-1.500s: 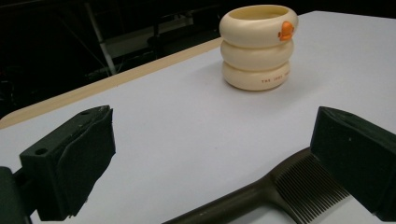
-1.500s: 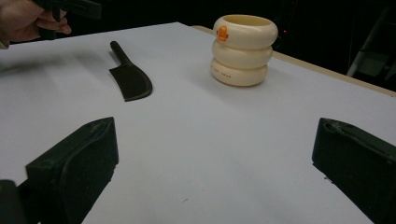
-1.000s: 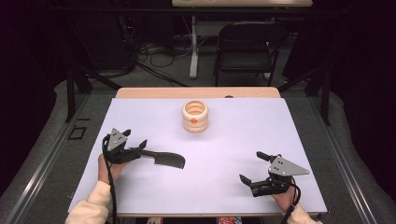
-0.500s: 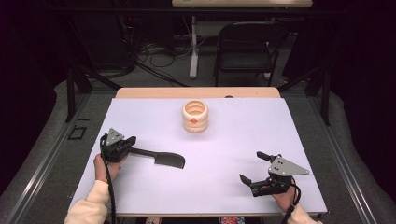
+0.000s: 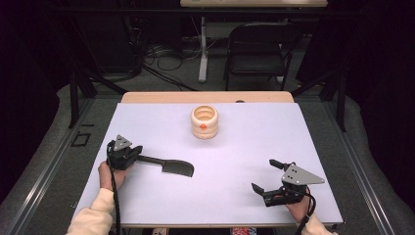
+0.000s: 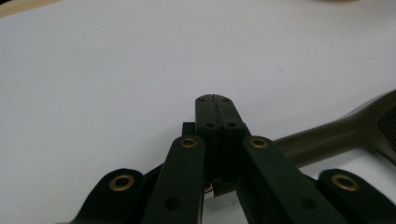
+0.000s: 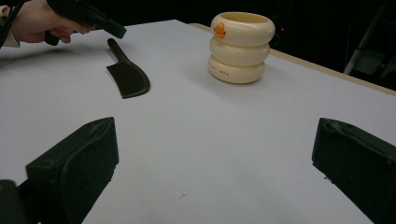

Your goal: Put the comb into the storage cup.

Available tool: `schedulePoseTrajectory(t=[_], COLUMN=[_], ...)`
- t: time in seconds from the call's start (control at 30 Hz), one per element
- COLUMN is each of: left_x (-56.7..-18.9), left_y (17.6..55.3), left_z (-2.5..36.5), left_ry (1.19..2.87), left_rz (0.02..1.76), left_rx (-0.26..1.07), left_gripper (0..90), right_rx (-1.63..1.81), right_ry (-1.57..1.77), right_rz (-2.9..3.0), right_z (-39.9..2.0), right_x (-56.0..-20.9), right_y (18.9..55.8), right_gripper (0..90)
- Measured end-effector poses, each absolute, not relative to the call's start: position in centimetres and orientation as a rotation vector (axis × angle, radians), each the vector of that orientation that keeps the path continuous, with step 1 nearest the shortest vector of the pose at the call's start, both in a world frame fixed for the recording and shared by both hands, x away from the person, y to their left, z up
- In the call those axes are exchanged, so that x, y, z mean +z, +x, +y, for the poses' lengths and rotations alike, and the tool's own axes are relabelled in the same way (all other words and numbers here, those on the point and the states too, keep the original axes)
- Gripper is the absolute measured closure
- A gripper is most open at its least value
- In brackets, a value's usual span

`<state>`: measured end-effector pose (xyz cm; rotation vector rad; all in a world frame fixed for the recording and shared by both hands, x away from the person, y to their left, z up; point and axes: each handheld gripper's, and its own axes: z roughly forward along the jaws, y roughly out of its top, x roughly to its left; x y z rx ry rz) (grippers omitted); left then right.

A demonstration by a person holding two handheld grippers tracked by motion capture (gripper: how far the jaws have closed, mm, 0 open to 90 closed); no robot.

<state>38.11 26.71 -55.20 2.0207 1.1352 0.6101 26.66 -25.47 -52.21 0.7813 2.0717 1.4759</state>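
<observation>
Down at the left edge of the table (image 5: 244, 205), the left gripper (image 5: 139, 157) has clamped onto the handle of a dark spatula (image 5: 172, 167). Its jaws have just been closing, and the left gripper view shows them pressed together, though the actual contact with the handle is hidden behind the linkage. Only a stretch of handle pokes out at the right there, with the blade cut off by the frame. Blade lies flat on the white surface. Right gripper (image 5: 266, 177) rests near the front right with jaws spread wide, nothing between them. Cream ringed holder (image 5: 204, 122) stands upright farther back, well apart from both, with nothing blocking it.
</observation>
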Motion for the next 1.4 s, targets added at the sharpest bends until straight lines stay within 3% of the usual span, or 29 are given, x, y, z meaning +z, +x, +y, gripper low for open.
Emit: schedulePoseTrajectory(t=[1.4], left_x=[-55.3], left_y=[36.8], left_z=[27.0], left_ry=[2.163], left_rz=[1.134], left_rx=[0.476], left_gripper=[89.2], right_rx=[1.465], right_ry=[0.789], right_rz=[2.083], right_z=[-25.5], right_x=[-52.3], right_y=[26.7], right_gripper=[0.0])
